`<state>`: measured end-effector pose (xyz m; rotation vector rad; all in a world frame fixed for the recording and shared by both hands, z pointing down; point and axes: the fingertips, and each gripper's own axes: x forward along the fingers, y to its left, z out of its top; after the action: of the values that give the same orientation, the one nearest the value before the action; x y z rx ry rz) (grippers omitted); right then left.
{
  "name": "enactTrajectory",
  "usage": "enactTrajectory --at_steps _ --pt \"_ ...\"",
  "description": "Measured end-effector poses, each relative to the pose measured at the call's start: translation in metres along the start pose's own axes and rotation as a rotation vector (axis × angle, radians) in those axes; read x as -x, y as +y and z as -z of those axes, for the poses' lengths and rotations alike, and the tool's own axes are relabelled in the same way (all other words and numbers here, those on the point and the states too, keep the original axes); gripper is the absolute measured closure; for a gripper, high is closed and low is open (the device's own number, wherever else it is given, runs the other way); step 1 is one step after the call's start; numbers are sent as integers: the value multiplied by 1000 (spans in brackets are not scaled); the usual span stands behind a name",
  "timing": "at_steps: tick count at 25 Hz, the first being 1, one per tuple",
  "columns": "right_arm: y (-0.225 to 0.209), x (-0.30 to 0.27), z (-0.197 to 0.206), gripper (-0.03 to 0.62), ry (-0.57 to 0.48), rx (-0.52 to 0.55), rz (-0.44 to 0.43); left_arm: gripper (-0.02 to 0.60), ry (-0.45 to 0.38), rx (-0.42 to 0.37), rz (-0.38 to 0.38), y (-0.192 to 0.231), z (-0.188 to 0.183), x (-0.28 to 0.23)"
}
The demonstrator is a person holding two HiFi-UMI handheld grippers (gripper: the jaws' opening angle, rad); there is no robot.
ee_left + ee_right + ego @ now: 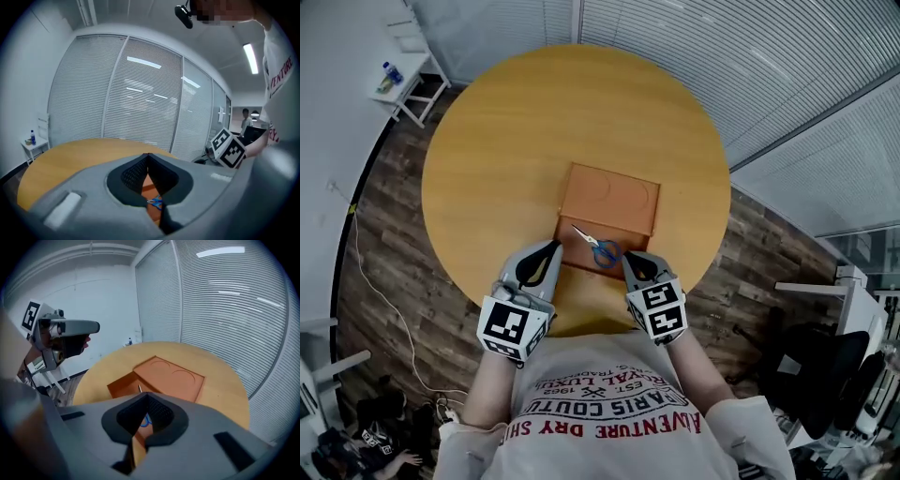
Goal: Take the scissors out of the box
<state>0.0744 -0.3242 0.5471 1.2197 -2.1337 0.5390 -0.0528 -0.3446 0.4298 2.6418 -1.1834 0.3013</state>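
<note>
1. Scissors (598, 248) lie flat in the near, open part of the box (579, 259). Blue loops face your R side, blade tips point away to the L. Both tools sit just short of them.
2. L hand-held gripper (555, 246): jaws clenched tip to tip, nothing in them. R hand-held gripper (628, 257): same, pinched closed & empty. First risk: go in like that & you only shove the scissors round the compartment. Part the jaws before you dip in.
3. Scissors are thin metal lying on the box floor, w/ little to get under. Pads will prob skid off the blades; the loops look the safer bite. Grab one loop only & the blades may swing apart.
4. Near box wall stands betw. you & the scissors. Come in low & the jaw tips clip the rim. The box looks light, so it could slide across the worktop (506, 141). L tool could steady it.
5. Far half carries a flat cover (614, 197) w/ two round marks. Blade tip sits close to its edge & might snag on the lift; can't tell for sure.
</note>
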Motion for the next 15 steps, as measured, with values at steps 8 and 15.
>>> enactTrajectory --at_steps 8,15 --pt "13 -52 39 538 287 129 -44 572 47 -6 79 24 14 -27" --pt "14 -85 58 491 447 192 -76 572 83 31 49 53 31 -28"
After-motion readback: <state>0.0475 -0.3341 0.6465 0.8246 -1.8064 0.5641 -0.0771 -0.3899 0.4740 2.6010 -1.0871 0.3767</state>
